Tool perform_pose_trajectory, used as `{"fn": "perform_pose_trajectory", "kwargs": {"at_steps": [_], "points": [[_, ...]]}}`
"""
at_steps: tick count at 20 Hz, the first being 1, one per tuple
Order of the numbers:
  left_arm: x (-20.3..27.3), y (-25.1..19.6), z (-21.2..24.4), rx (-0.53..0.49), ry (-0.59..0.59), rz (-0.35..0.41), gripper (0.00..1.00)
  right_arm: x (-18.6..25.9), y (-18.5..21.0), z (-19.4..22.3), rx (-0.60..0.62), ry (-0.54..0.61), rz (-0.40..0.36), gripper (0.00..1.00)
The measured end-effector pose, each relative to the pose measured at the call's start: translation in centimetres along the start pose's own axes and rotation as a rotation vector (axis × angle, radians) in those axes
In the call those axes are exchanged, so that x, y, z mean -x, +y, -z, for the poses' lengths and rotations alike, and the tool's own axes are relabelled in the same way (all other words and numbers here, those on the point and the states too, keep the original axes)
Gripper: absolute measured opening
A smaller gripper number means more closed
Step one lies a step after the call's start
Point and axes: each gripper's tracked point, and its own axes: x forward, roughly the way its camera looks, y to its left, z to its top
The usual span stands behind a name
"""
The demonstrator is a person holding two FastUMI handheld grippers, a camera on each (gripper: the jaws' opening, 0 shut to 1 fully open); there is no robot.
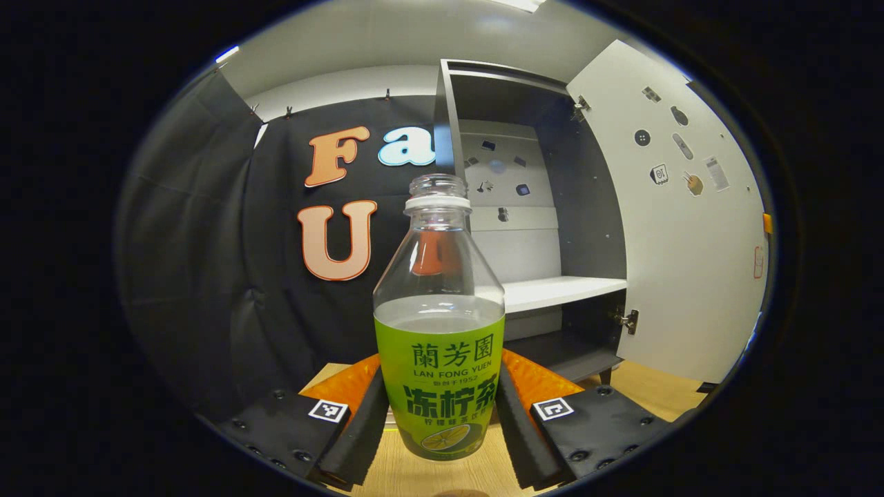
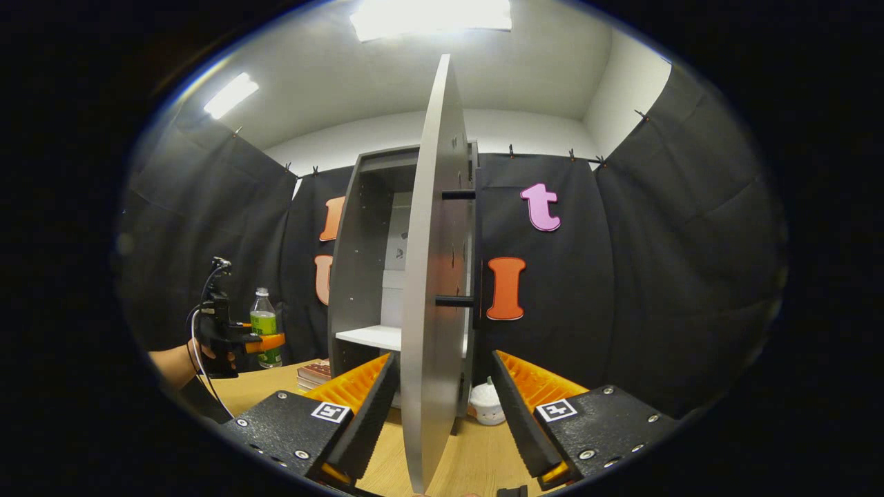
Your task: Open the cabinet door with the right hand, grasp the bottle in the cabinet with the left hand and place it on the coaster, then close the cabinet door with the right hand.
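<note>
We hold the bottle point(image 1: 439, 324) in our left tool point(image 1: 439, 414); both fingers press on its green label, one on each side, so it stays upright and the drink inside does not spill; it has no cap, so this matters. In the right gripper view the left tool point(image 2: 266, 341) and bottle point(image 2: 264, 326) are out over the bench point(image 2: 262, 390), left of the cabinet point(image 2: 366, 276) and well clear of its shelf point(image 2: 366, 337); a hand point(image 2: 207, 345) grips the tool from behind and keeps it level. We cannot see the coaster, so we cannot tell if the bottle is down yet. Our right tool point(image 2: 442, 414) is wide, with the edge of the open cabinet door point(image 2: 431, 276) between its fingers; they do not seem to press it. We think it waits there so it can push the door shut once the bottle is set down.
</note>
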Motion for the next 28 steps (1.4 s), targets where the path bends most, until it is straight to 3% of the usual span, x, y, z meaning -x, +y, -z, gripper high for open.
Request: {"fn": "perform_pose_trajectory", "kwargs": {"at_steps": [5, 14, 28], "points": [[1.2, -0.6, 2.1, 0.021, -0.02, 0.026, 0.83, 0.5, 0.1, 0.8, -0.034, 0.021, -0.011, 0.83], [3.3, 0.2, 8.4, 0.041, -0.006, 0.006, 0.82, 0.8, 1.7, 1.3, -0.156, 0.047, -0.058, 0.83], [6.0, 0.4, 19.0, 0.155, 0.125, -0.002, 0.82, 0.5, 1.1, 0.9, -0.122, -0.004, -0.051, 0.83]]}}
